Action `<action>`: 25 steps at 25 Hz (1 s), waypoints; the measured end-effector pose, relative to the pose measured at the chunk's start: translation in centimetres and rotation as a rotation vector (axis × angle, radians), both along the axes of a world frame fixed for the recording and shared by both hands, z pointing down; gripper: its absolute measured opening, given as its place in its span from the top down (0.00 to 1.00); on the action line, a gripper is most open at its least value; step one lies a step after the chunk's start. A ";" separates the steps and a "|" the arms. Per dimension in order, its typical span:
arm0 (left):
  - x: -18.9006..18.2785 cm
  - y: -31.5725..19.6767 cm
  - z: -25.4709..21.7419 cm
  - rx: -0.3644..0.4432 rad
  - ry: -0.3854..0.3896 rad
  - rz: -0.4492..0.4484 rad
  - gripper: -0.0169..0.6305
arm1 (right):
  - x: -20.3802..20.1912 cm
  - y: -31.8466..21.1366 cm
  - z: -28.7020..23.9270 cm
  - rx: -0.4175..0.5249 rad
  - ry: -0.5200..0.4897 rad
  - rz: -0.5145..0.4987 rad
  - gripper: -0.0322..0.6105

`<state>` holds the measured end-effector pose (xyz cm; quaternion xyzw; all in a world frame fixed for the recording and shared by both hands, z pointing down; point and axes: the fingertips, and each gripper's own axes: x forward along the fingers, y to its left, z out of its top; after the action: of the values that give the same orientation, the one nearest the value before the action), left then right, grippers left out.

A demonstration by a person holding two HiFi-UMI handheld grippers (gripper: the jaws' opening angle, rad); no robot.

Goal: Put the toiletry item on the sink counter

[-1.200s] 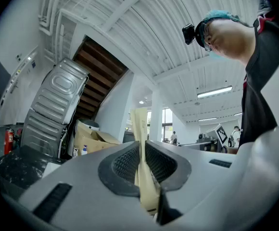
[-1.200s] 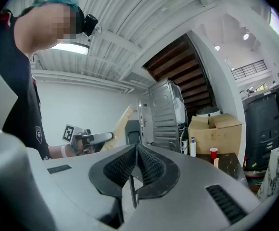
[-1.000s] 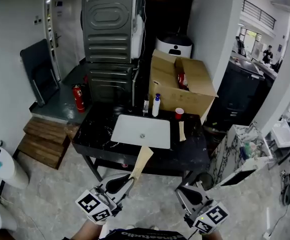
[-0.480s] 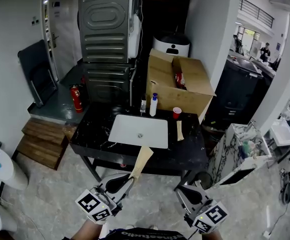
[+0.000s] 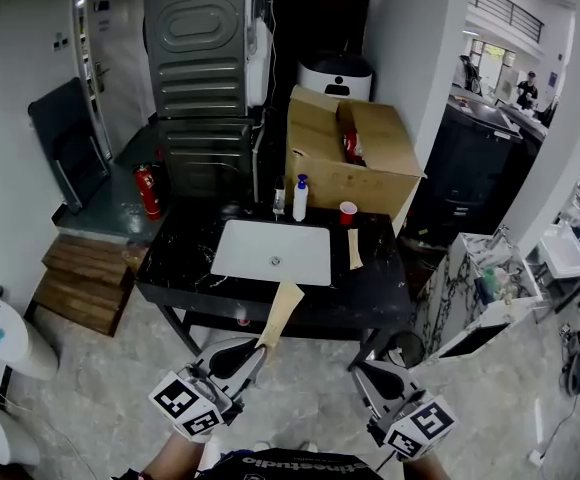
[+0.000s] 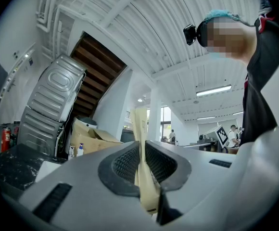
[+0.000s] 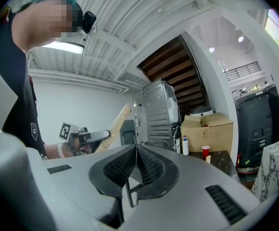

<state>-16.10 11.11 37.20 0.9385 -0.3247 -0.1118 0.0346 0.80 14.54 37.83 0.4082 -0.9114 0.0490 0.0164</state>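
Now: left gripper carries a slim tan carton, short of the sink counter

Nearest the camera, the left gripper (image 5: 242,360) has its jaws nearly together, pressed on the flat faces of a slim tan carton (image 5: 282,314). It grips the carton's near end, and the rest sticks out forward and upward towards the counter. Beside it, the right gripper (image 5: 362,370) has its jaws fully together and holds nothing. Both hang over the pale tiled floor, in front of the counter and not yet above it.

The carton looks like thin cardboard, so it is probably light, fairly stiff along its length and easy to crush. Because it is held at one end, it may swing or twist in the pads. A hold nearer the middle, on the two broad faces, would steady it.

Further off stands the black marble sink counter (image 5: 175,263), with a white basin (image 5: 270,251) set into it. To the right of the basin lies a second tan carton (image 5: 354,249), flat on the marble. Along the back edge are a white bottle with a blue top (image 5: 299,199) and a red cup (image 5: 347,211).

Behind the counter sits an open cardboard box (image 5: 375,168), and to its left two stacked grey appliances (image 5: 200,58).
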 end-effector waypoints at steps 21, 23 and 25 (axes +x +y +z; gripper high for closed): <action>7.2 -0.9 -0.4 -0.011 -0.026 -0.053 0.90 | 7.2 1.4 1.6 -0.021 -0.005 -0.071 0.89; 7.9 -1.1 -0.7 -0.009 -0.026 -0.051 0.90 | 7.9 1.3 1.6 -0.017 -0.001 -0.069 0.89; 8.4 -1.4 -0.8 -0.010 -0.028 -0.045 0.90 | 8.6 0.9 1.5 -0.013 -0.009 -0.061 0.89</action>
<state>-7.67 9.71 36.37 0.9322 -0.3470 -0.0975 0.0323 9.37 15.44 39.37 0.3799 -0.9232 0.0561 0.0164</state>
